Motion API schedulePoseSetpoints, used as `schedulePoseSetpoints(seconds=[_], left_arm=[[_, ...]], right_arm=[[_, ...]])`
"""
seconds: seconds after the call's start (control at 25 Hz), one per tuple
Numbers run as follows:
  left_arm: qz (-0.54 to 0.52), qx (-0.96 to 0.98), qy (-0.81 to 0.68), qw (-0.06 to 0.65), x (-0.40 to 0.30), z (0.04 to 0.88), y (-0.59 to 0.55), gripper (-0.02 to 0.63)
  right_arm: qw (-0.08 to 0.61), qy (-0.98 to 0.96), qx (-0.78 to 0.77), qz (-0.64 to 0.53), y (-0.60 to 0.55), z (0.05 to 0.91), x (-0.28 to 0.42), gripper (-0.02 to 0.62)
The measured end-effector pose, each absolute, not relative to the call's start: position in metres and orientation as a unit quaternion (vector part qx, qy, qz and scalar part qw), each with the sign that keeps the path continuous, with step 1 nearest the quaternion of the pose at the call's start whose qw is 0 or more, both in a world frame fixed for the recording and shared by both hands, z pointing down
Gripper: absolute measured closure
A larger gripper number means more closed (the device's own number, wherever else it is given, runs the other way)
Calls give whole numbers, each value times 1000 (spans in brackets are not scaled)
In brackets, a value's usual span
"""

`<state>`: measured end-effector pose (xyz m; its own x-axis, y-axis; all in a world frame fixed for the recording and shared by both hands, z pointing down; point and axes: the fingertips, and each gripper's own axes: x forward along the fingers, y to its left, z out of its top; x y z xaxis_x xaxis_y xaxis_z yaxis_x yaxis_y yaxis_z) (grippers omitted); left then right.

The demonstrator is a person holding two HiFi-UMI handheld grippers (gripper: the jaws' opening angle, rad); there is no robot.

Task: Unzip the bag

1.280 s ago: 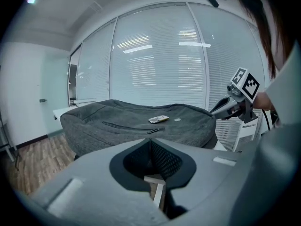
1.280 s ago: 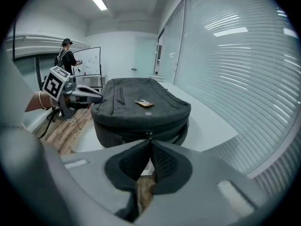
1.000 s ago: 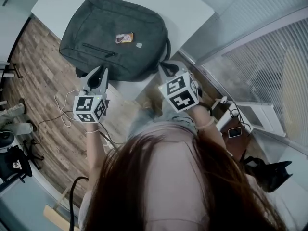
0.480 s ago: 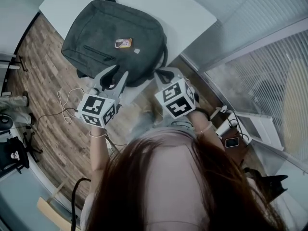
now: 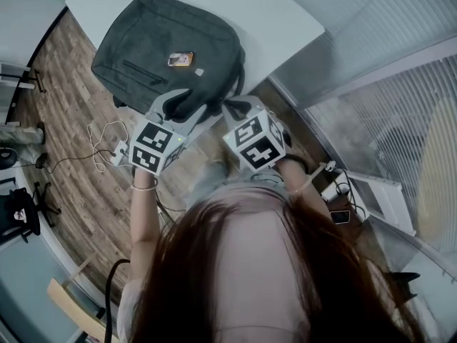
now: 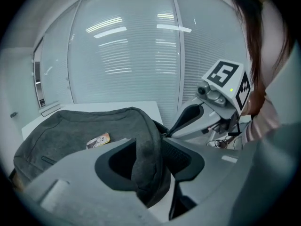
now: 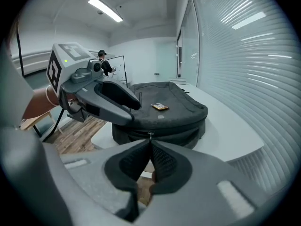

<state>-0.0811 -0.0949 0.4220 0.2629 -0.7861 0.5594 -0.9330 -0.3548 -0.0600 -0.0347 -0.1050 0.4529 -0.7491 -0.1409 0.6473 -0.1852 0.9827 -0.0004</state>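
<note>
Head view, item one: dark grey bag [image 5: 164, 56], lying flat on the white tabletop [image 5: 285, 20], with a small card-like tag [image 5: 180, 59] on its upper face and its near edge turned toward you. Item two: your left gripper [image 5: 182, 109], at the bag's near corner. In the left gripper view its jaws stood spread, having just been opening, with a fold of the bag's rounded edge between them but not clamped. Item three: your right gripper [image 5: 230, 107], just beside the left at the same near edge. In the right gripper view its jaws were pressed together, with the zipper pull [image 7: 150, 135] pinched at their tips. Zipper: looked shut along the side wall, as far as that view showed. Step in hand, by judgement: the start of the unzip, with the pull caught and the bracing hold not yet made. Next move, by judgement: you would need to close the left jaws on the fabric beside the pull to steady the bag, then draw the pull along the zipper line, keeping it in line with the teeth so it did not slip from the tips.
</note>
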Motion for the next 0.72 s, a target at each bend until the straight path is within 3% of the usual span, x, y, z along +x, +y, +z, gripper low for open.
schedulePoseSetpoints(seconds=[0.24, 0.72], left_arm=[[323, 772, -529, 143, -73, 439, -98, 442], [289, 790, -519, 153, -71, 447, -98, 525]], right_arm=[[340, -938, 56, 25, -103, 451, -34, 584], [338, -940, 36, -18, -117, 452, -31, 584]])
